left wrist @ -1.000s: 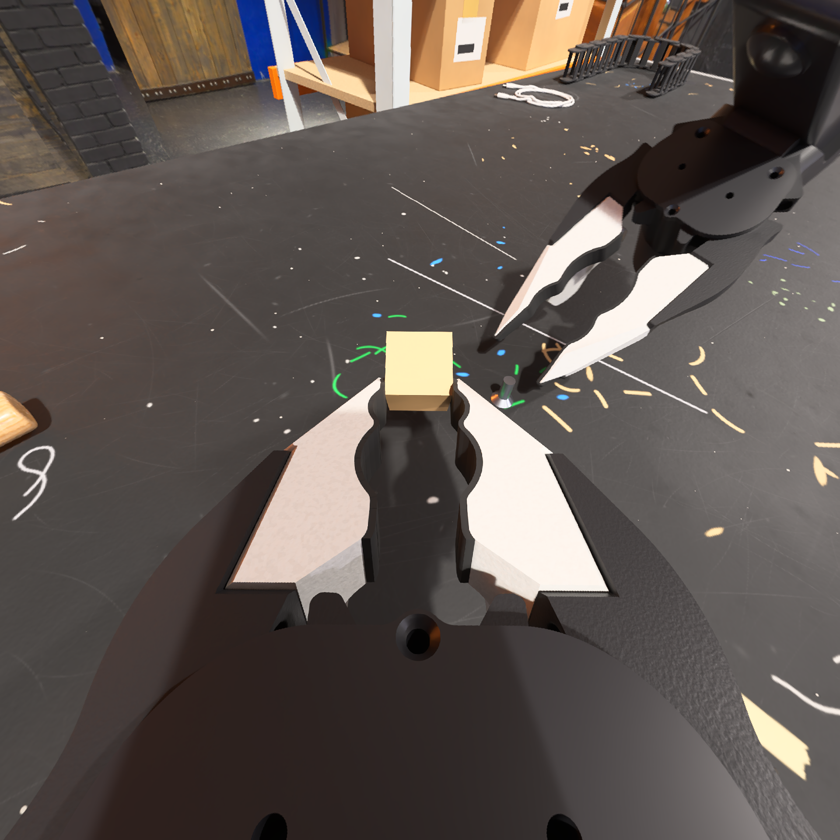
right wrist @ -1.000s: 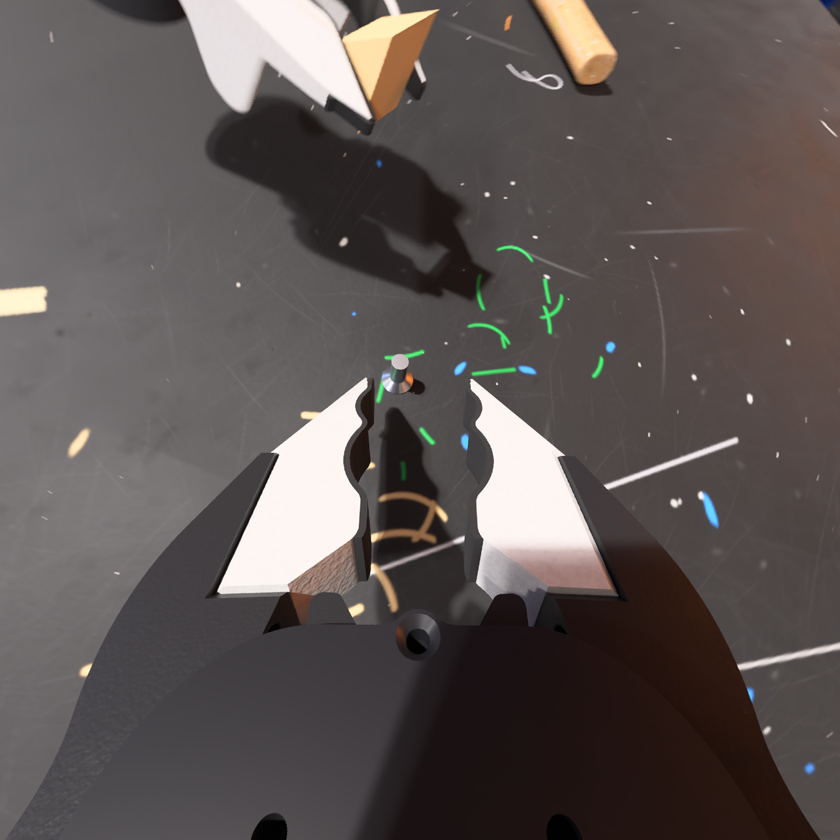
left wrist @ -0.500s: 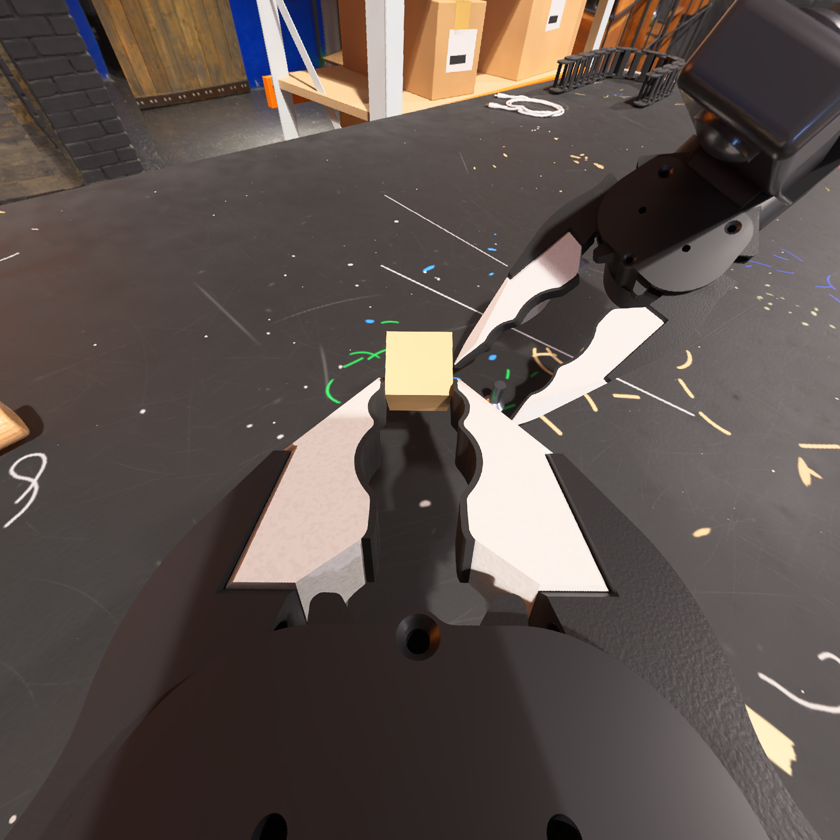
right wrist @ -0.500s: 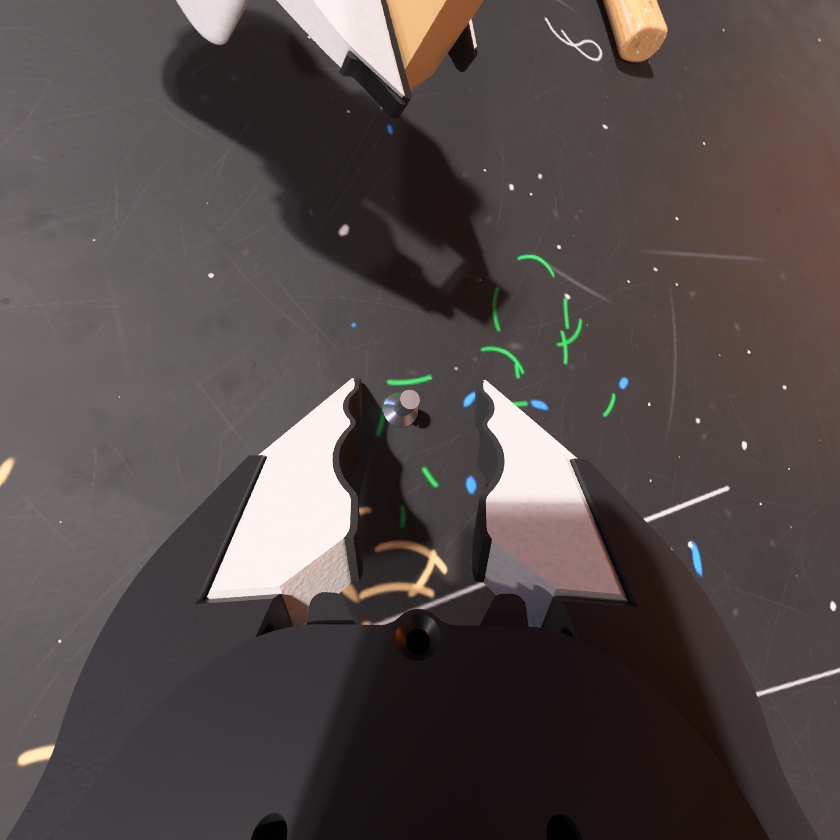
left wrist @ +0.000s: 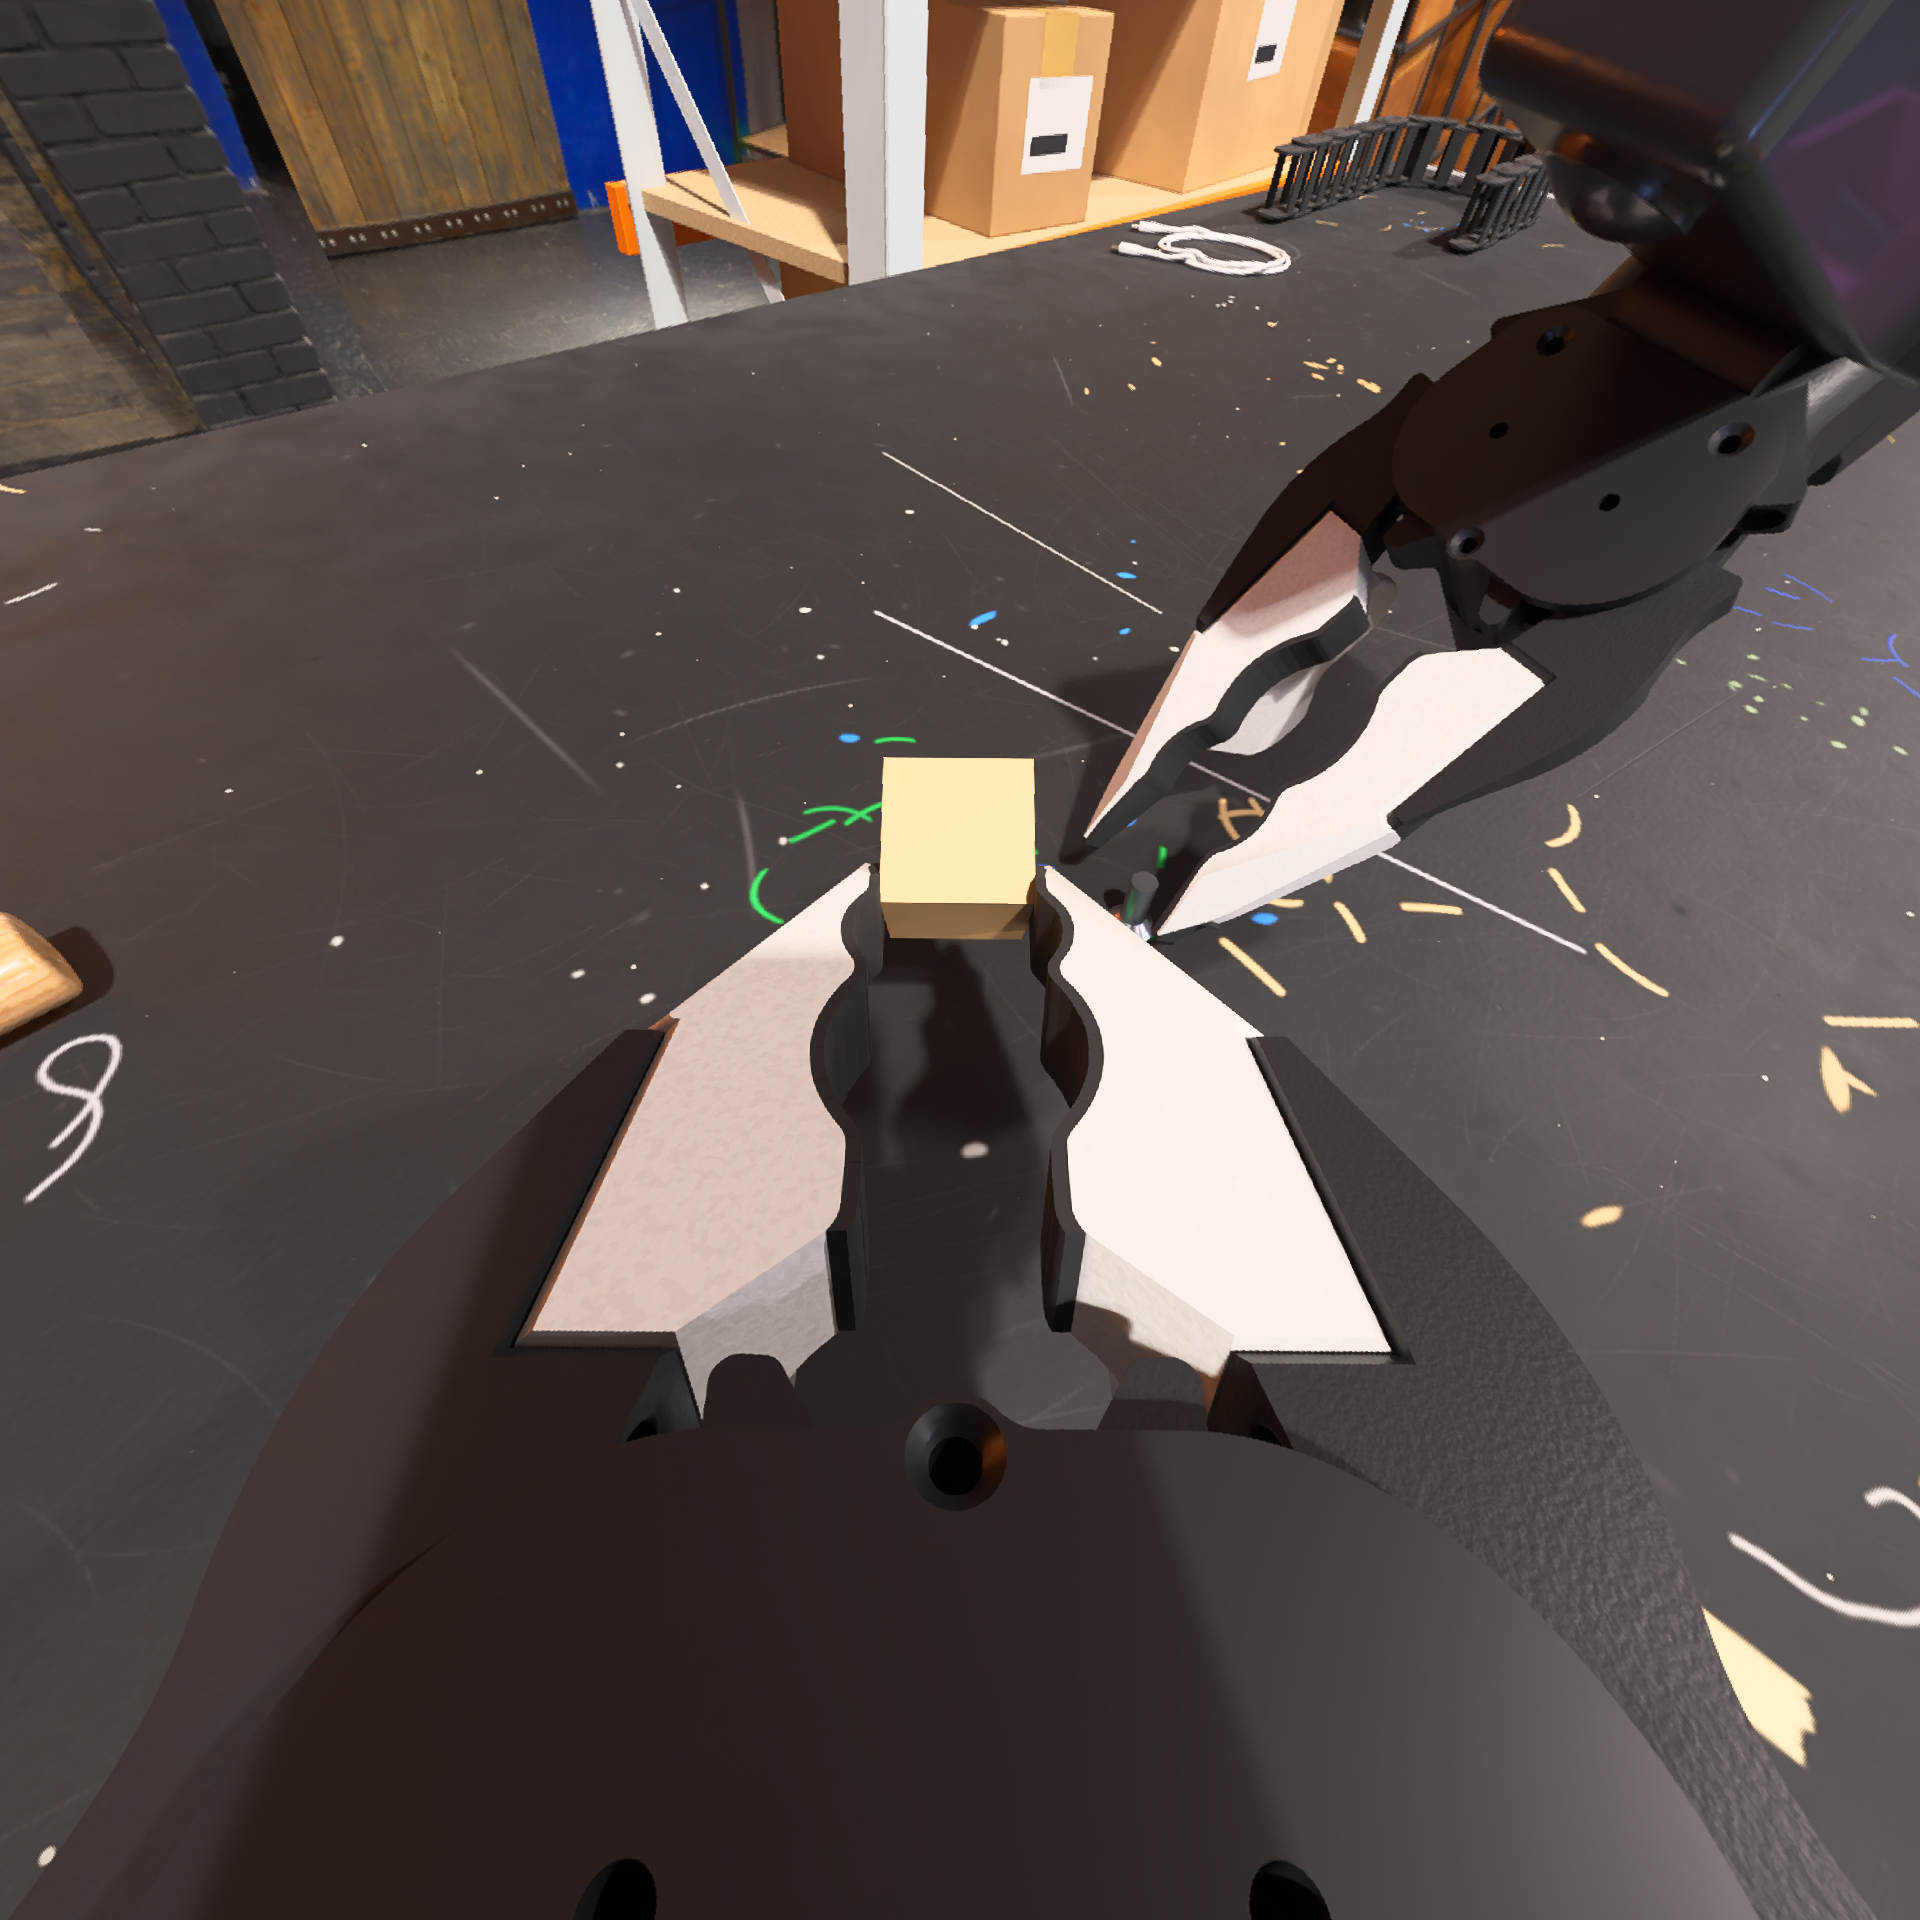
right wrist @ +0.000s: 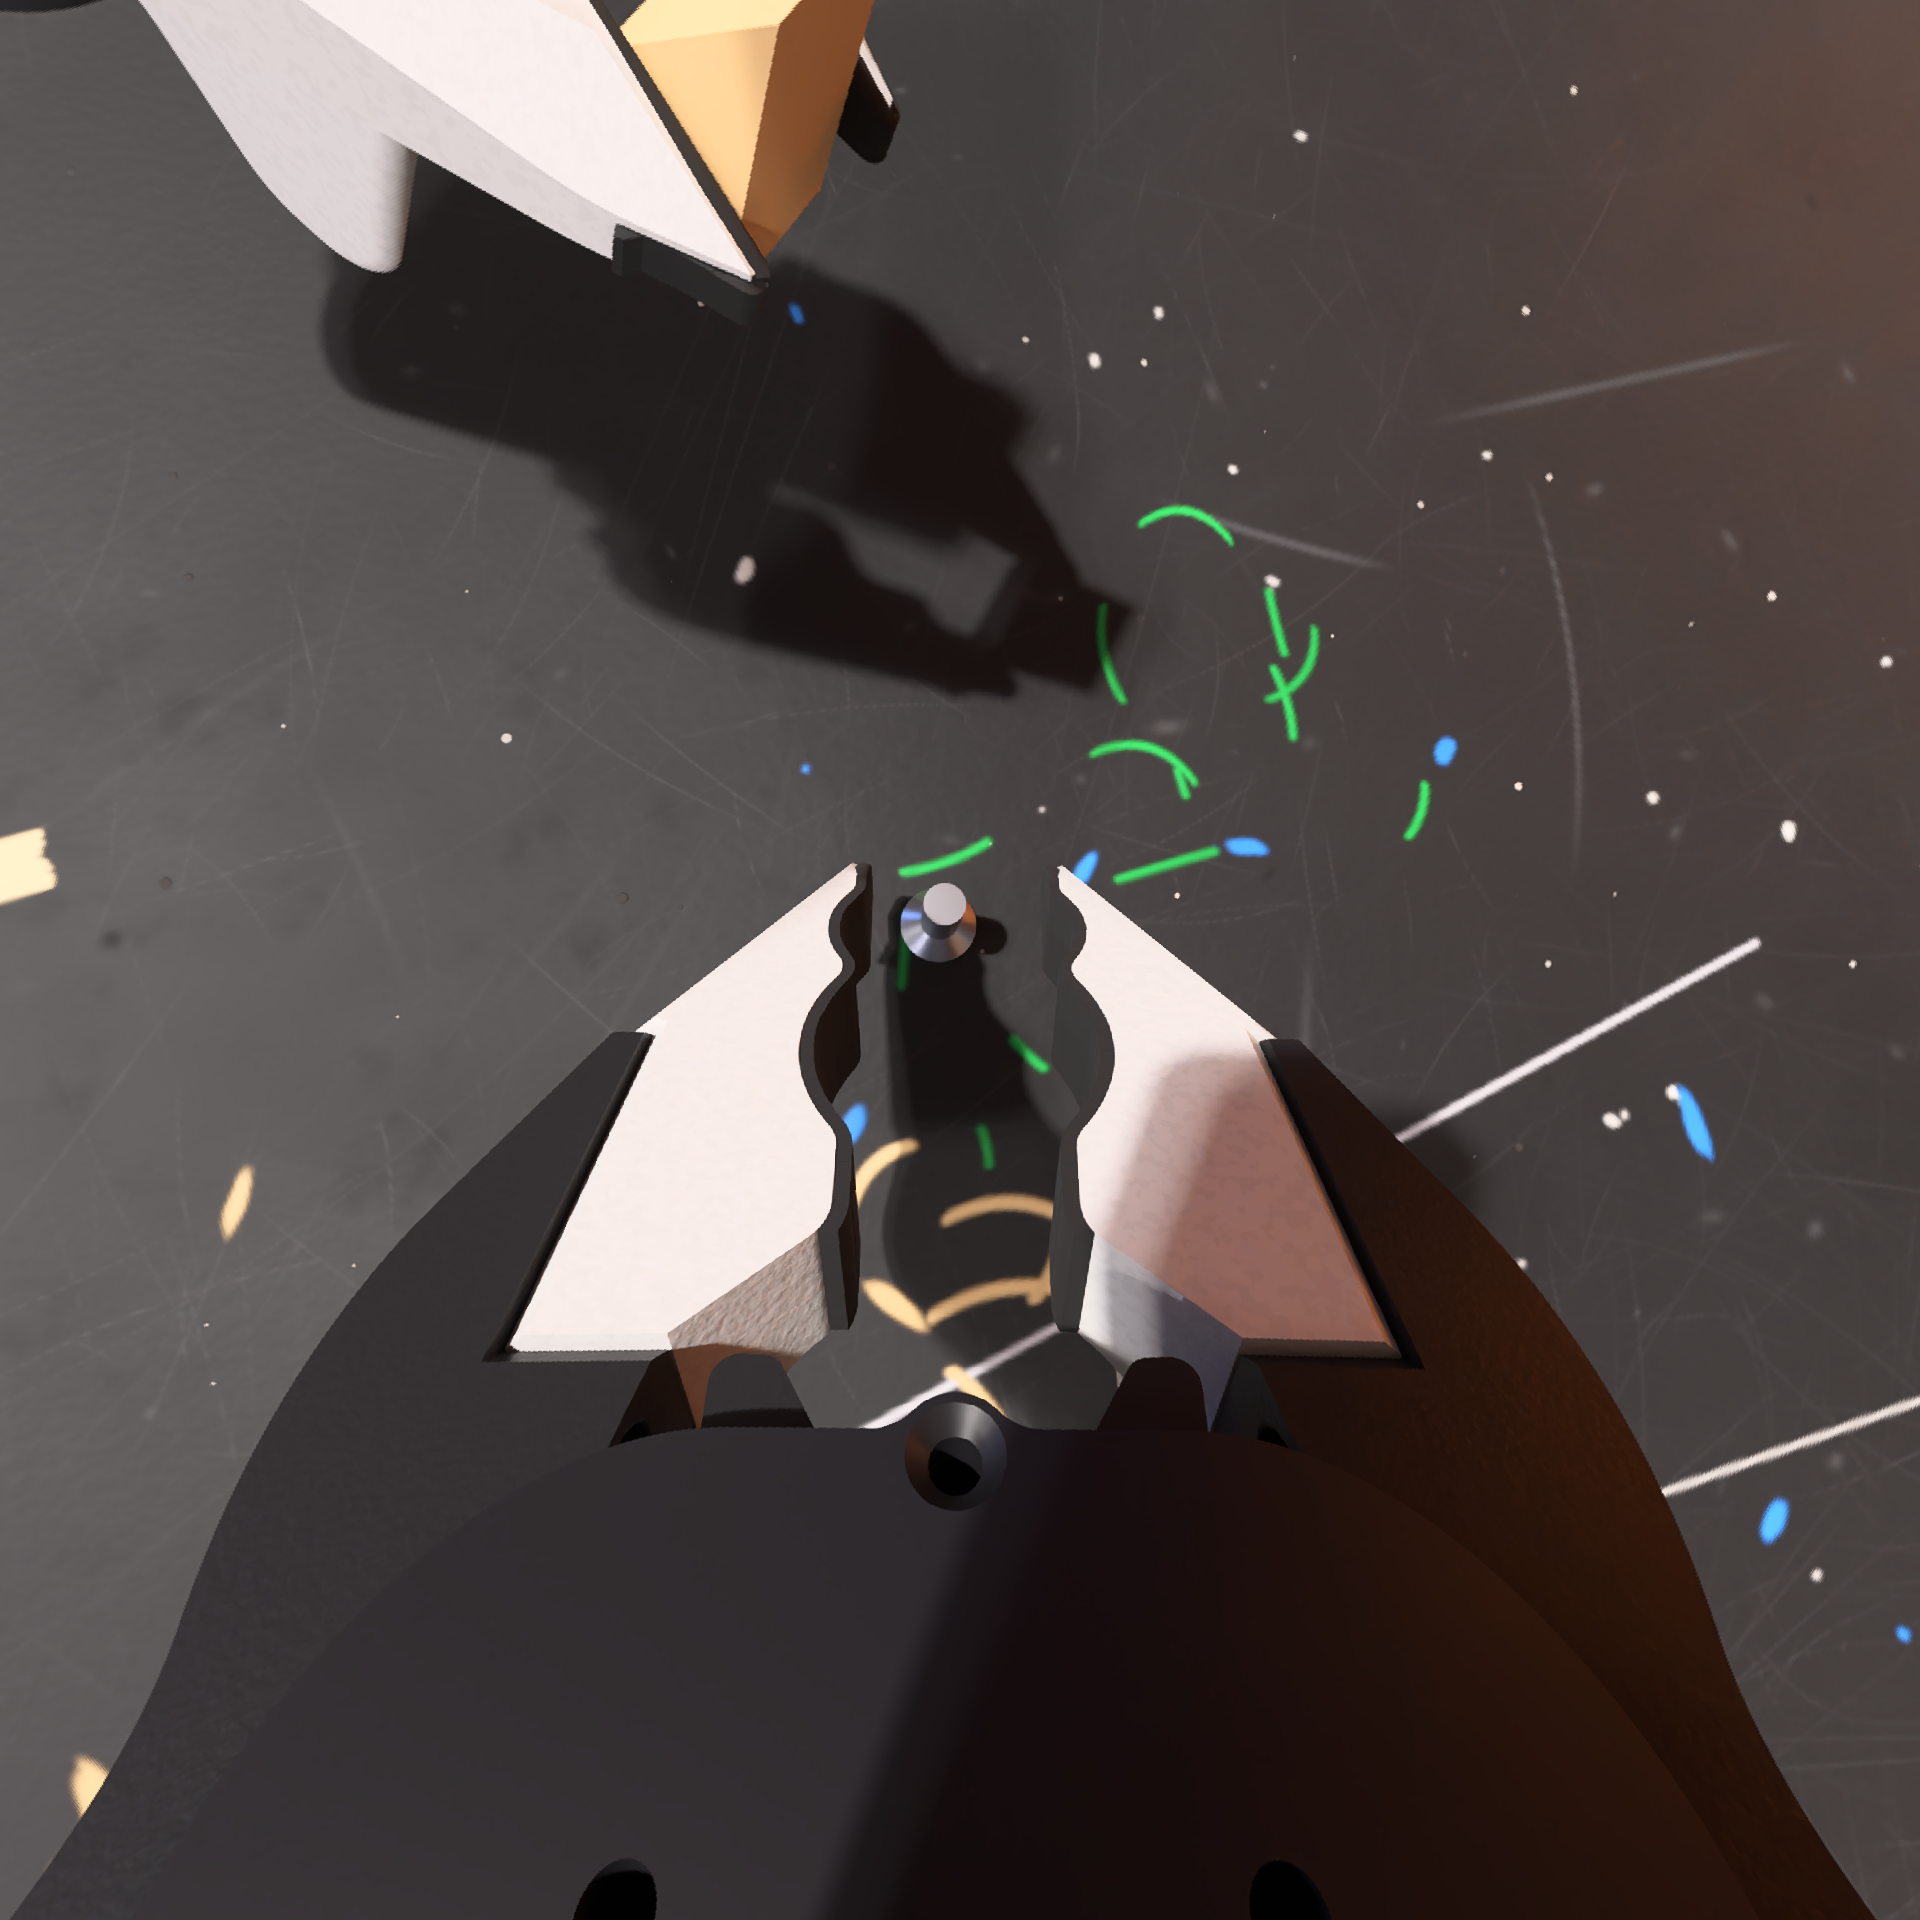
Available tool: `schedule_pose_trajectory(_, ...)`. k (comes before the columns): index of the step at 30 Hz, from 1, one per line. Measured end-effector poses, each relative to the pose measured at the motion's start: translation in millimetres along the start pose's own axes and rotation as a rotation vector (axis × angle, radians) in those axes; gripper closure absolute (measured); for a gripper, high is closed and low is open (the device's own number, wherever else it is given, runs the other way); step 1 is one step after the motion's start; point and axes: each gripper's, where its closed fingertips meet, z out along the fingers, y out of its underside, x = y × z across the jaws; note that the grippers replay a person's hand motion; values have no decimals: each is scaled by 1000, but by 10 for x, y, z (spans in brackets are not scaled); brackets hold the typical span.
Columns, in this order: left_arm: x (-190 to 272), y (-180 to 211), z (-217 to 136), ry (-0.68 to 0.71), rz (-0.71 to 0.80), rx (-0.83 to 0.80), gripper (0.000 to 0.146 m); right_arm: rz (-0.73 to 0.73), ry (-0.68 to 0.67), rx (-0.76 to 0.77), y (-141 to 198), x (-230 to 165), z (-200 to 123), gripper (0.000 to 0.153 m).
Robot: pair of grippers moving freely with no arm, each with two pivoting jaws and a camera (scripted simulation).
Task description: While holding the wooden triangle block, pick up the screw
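Left hand-held gripper (left wrist: 956, 883) clamps the wooden triangle block (left wrist: 956, 842); only right cam shows the screw (right wrist: 940, 920) w/ right hand-held gripper (right wrist: 961, 883) spread narrowly around it.

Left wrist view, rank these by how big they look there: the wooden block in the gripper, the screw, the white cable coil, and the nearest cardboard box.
1. cardboard box, though it is far off
2. wooden triangle block
3. white cable coil
4. screw, partly hidden

Sharp, evenly lit, hard shadows, wide-angle warp
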Motion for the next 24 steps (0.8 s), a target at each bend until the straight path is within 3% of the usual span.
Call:
schedule_pose_trajectory(11,18,5,10,5,5,-4,119,27,4,-52,111,-26,79,142)
schedule_pose_trajectory(16,27,7,14,9,6,-6,119,33,-8,-41,98,-28,80,143)
schedule_pose_trajectory(20,31,-1,12,11,9,-1,119,65,-14,9,49,16,26,145)
schedule_pose_trajectory(24,40,-25,5,16,20,14,119,98,8,132,-186,187,-256,145)
